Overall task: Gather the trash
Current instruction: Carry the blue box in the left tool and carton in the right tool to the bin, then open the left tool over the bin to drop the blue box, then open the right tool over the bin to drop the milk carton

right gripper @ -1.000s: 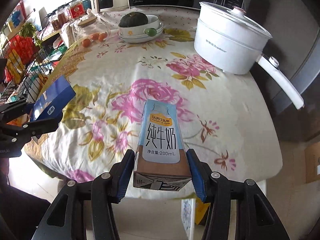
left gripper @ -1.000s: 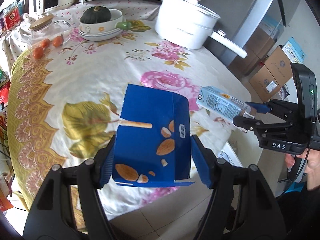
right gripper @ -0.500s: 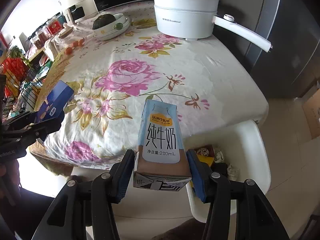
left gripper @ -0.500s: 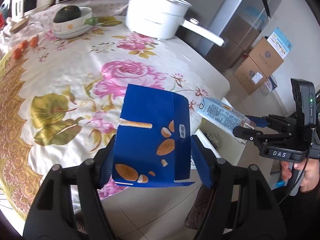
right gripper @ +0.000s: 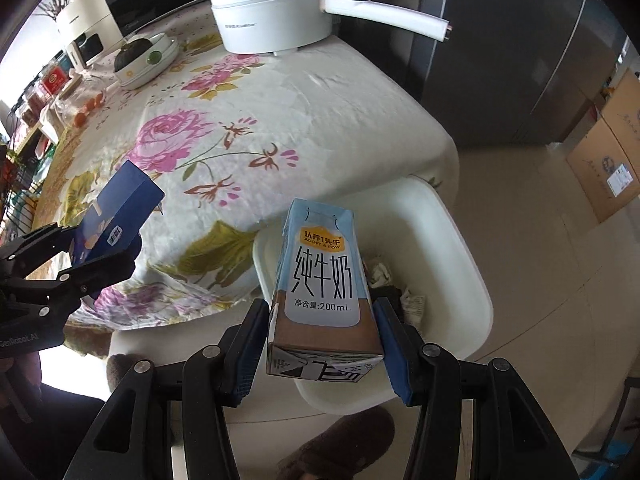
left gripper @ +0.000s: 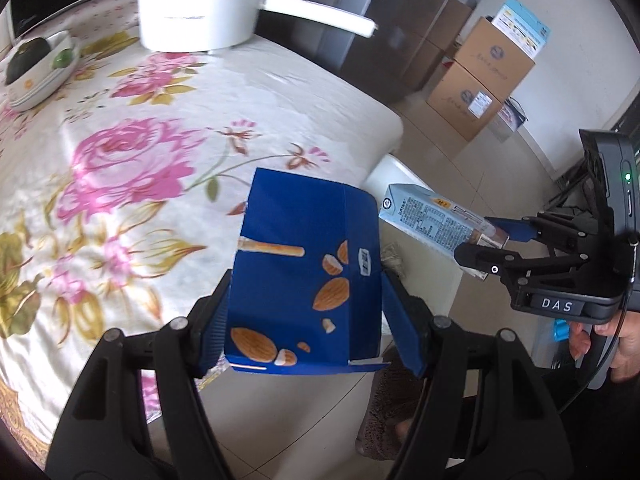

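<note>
My left gripper [left gripper: 306, 320] is shut on a blue almond-snack box [left gripper: 304, 264], held over the table's edge. In the right wrist view that box [right gripper: 116, 220] shows at the left, still above the tablecloth. My right gripper [right gripper: 322, 344] is shut on a light-blue milk carton [right gripper: 322, 276], which hangs over a white trash bin [right gripper: 460, 264] on the floor beside the table. The left wrist view shows the carton [left gripper: 432, 220] and the right gripper [left gripper: 480, 246] to the right of the box. Crumpled paper and wrappers [right gripper: 396, 284] lie in the bin.
The round table has a floral cloth [right gripper: 248, 120] with a white pot [right gripper: 276, 12] whose long handle [right gripper: 388, 16] juts out, and a bowl with a squash [right gripper: 144, 56]. Cardboard boxes [left gripper: 480, 80] stand on the tiled floor. A slipper [right gripper: 340, 444] lies below the bin.
Both grippers have swung rightwards off the table toward the floor bin, each still holding its item. The carton, earlier over the tablecloth, now hangs above the bin.
</note>
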Action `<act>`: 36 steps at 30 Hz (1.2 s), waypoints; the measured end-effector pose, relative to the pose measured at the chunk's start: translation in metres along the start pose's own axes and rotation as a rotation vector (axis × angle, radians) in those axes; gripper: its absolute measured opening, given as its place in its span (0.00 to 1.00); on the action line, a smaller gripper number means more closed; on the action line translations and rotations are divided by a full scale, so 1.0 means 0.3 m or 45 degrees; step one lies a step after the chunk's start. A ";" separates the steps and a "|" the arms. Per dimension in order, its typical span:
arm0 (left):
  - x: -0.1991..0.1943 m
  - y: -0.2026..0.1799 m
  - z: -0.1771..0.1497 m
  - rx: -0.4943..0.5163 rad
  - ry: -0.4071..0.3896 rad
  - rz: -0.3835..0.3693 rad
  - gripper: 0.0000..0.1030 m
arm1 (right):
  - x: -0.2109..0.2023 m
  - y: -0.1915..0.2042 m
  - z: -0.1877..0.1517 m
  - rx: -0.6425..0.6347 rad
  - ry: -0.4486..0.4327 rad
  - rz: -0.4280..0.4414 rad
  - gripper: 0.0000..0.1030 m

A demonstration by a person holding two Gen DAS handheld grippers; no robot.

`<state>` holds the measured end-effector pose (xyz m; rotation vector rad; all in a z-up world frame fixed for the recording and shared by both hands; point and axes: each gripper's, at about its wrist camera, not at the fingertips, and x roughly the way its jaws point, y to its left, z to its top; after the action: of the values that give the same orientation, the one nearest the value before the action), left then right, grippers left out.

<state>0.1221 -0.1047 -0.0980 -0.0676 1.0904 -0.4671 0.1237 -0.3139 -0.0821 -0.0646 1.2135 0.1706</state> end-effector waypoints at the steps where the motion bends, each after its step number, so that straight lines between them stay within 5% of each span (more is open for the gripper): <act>1: 0.016 -0.017 0.004 0.009 0.006 -0.003 0.68 | -0.002 -0.015 -0.007 0.007 0.002 -0.006 0.53; 15: 0.229 -0.188 0.056 0.146 0.039 -0.032 0.69 | 0.008 -0.221 -0.087 0.126 0.061 -0.091 0.53; 20: 0.256 -0.221 0.079 0.185 -0.025 -0.048 0.70 | 0.014 -0.249 -0.092 0.142 0.070 -0.103 0.53; 30: 0.244 -0.190 0.106 0.185 -0.058 0.087 0.93 | 0.027 -0.251 -0.077 0.147 0.076 -0.111 0.53; 36: 0.178 -0.133 0.097 0.181 -0.072 0.135 0.97 | 0.036 -0.221 -0.057 0.126 0.081 -0.111 0.53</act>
<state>0.1542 -0.1669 -0.1179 0.1016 0.9975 -0.4435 0.1225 -0.3807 -0.1011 -0.0363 1.2781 0.0325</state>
